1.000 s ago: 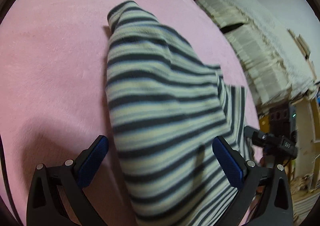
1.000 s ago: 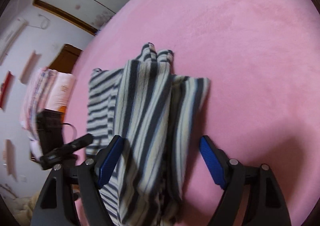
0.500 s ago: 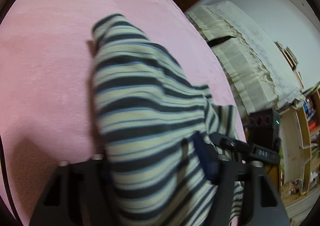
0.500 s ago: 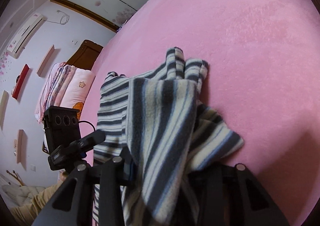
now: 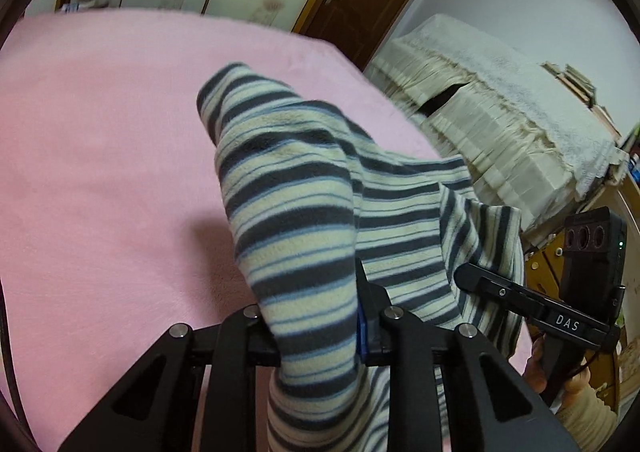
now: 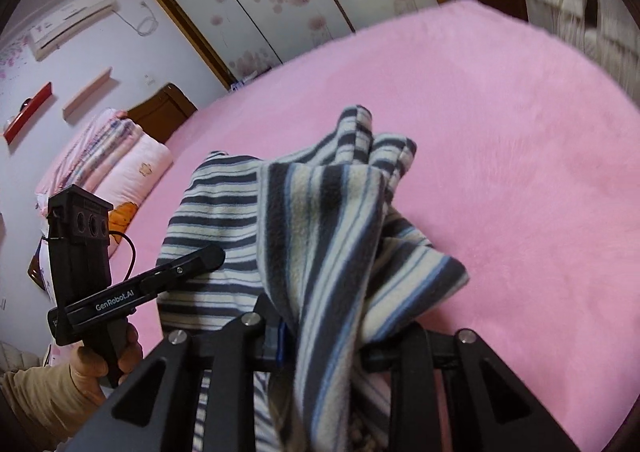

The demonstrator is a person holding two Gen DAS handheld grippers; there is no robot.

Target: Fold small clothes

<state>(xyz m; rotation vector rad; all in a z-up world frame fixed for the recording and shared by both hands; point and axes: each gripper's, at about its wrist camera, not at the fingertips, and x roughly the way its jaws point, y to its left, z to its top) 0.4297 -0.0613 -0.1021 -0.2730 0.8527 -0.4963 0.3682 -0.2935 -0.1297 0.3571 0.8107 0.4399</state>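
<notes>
Both tongs, left (image 5: 316,332) and right (image 6: 320,340), just closed, now pinching near edge of striped grey-and-cream fleece garment (image 5: 304,188); far end trails on pink plush bed (image 5: 100,156). Advice: lift level, carry edge forward evenly, keep corners aligned.

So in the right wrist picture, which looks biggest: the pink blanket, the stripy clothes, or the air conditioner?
1. pink blanket
2. stripy clothes, close to the camera, so it looks bigger
3. air conditioner, far off on the wall
</notes>
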